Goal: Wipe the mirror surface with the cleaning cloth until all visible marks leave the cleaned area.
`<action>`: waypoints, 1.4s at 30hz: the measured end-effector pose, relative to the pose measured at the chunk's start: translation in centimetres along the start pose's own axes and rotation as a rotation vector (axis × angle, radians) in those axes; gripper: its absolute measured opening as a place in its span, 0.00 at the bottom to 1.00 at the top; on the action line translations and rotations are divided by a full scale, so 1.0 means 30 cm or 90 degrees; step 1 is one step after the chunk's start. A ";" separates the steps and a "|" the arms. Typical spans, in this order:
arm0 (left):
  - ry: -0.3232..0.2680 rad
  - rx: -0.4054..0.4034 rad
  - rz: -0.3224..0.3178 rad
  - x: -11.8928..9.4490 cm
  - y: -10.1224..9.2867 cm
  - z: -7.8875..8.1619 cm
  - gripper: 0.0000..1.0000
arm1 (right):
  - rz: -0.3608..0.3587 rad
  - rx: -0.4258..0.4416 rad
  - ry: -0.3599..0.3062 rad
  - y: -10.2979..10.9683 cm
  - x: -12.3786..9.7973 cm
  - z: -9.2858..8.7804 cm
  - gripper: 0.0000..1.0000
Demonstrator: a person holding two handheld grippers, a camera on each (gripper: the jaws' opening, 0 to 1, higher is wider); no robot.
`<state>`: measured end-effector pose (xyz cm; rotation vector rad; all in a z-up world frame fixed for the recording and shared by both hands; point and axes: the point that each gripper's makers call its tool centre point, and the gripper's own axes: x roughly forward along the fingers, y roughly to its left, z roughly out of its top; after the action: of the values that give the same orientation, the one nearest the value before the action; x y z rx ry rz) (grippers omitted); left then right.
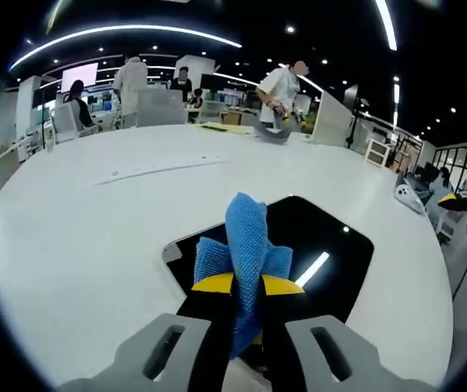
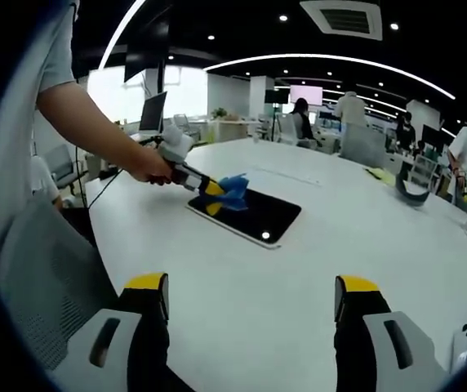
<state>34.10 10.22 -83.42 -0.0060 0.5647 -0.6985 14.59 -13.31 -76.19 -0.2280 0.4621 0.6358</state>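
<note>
**Cloth held at the mirror's near edge, right gripper standing off**

The mirror (image 2: pixel 246 214) lies flat on the white counter (image 2: pixel 323 269), a dark slab reflecting ceiling lights; whether marks remain on it I cannot tell, its surface reading only as black with bright reflections; the cleaning cloth (image 1: pixel 246 260), blue and bunched, is pinched between the closed jaws of the left gripper (image 1: pixel 246 287) and stands over the mirror's near edge, probably so a fold of fabric can be pressed down and dragged across the glass; in the right gripper view the cloth sits at the mirror's left end, with the person's hand (image 2: pixel 150 167) behind it; the right gripper (image 2: pixel 250 298) hangs well back from the mirror over bare counter, jaws wide apart and gripping nothing, seemingly kept clear so the mirror and cloth remain in sight; beyond the mirror a long white strip (image 1: pixel 158 169) lies on the counter; no brand, label or legible writing shows anywhere.
</note>
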 end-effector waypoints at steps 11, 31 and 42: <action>-0.003 -0.003 0.001 -0.033 -0.017 -0.022 0.09 | 0.003 -0.004 0.001 0.003 0.001 -0.002 0.83; -0.002 -0.006 0.002 -0.075 -0.037 -0.061 0.10 | 0.008 -0.011 0.004 0.015 0.002 -0.002 0.82; 0.002 -0.005 0.003 -0.090 -0.051 -0.070 0.10 | 0.002 -0.012 0.002 0.008 -0.002 0.002 0.82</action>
<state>30.43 11.06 -83.59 -0.0108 0.5700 -0.6912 14.43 -13.15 -76.13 -0.2466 0.4592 0.6432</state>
